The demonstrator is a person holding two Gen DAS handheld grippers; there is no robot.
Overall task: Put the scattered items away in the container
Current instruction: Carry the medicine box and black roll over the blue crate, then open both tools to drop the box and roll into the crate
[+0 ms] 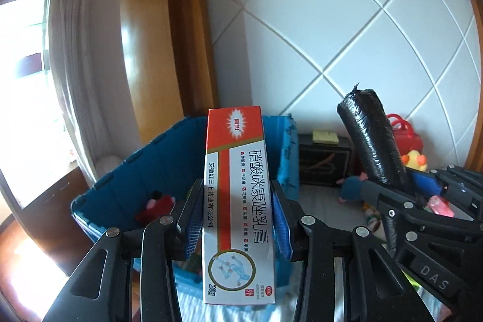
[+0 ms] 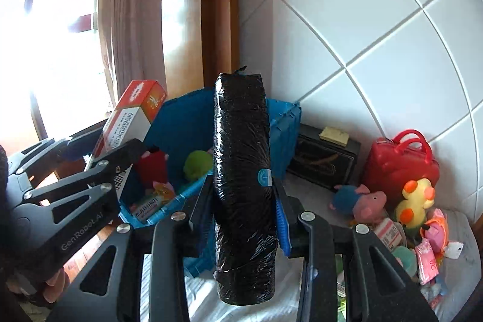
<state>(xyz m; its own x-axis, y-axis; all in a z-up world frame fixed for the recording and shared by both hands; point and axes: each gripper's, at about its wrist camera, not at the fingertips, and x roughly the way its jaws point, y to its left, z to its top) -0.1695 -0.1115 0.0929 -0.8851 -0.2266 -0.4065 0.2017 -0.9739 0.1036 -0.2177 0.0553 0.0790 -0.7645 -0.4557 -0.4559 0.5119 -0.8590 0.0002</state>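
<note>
My left gripper (image 1: 237, 216) is shut on a red and white ointment box (image 1: 237, 201), held upright in front of the blue crate (image 1: 169, 156). My right gripper (image 2: 243, 201) is shut on a black roll of plastic bags (image 2: 241, 171), held upright near the crate (image 2: 283, 135). In the left wrist view the roll (image 1: 374, 141) and right gripper (image 1: 401, 189) are at the right. In the right wrist view the box (image 2: 129, 116) and left gripper (image 2: 99, 159) are at the left, over the crate. The crate holds a red plush (image 2: 151, 165), a green toy (image 2: 197, 163) and small packets (image 2: 154, 201).
Scattered on the white surface at the right: a blue and pink plush (image 2: 359, 201), a yellow duck toy (image 2: 415, 198), a red toy bag (image 2: 401, 162), pink packets (image 2: 427, 261). A black box (image 2: 323, 159) stands by the tiled wall. A curtain and window are at the left.
</note>
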